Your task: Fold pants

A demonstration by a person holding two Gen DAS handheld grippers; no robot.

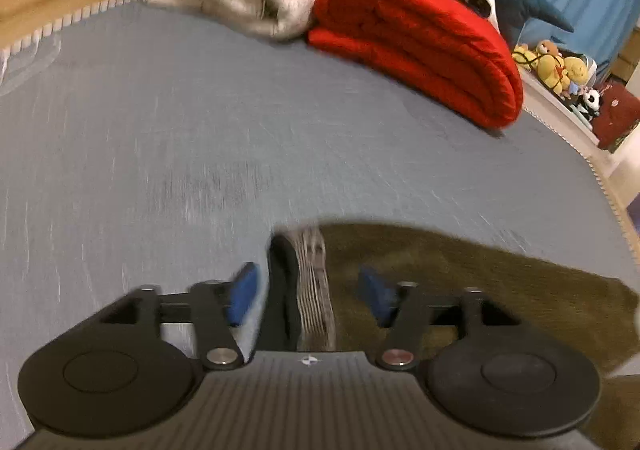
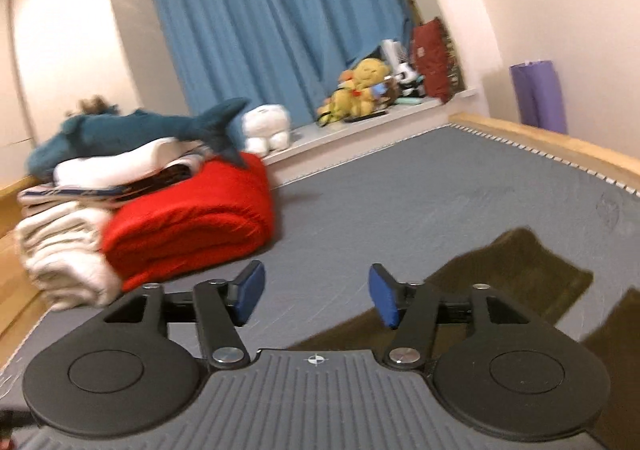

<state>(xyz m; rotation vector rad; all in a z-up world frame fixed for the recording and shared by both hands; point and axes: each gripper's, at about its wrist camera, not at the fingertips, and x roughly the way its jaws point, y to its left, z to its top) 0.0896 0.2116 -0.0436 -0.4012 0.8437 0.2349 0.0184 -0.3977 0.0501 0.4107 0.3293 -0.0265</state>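
Left hand-held gripper (image 1: 310, 292): jaws apart, blue pads (image 1: 243, 293) clear of any cloth. It points steeply down at the bed. The waistband (image 1: 314, 286) of the pants (image 1: 460, 282) lies in the gap between the pads, striped elastic edge showing, with a dark fold just left of it; neither pad presses on it. Frame is motion-blurred, so I cannot tell whether the fabric brushes a pad. The olive-brown body of the pants spreads from the waistband out to the right, flat on the grey mattress cover (image 1: 200, 130).

Right hand-held gripper (image 2: 316, 298): jaws apart, nothing between the pads. It points nearly level across the bed. The pants (image 2: 508, 278) lie below and to the right of the right-side pad, on the grey mattress cover (image 2: 400, 202); one dark leg end reaches toward the far right.

Farther out: a folded red blanket (image 2: 192, 226) sits on the mattress beside a cream blanket (image 2: 60, 250), with folded white items and a blue shark plush (image 2: 132, 130) stacked above. Behind, a blue curtain (image 2: 272, 18), plush toys (image 2: 360, 90) on a ledge, and a rolled purple mat (image 2: 538, 94) beyond the wooden bed frame (image 2: 540, 138).
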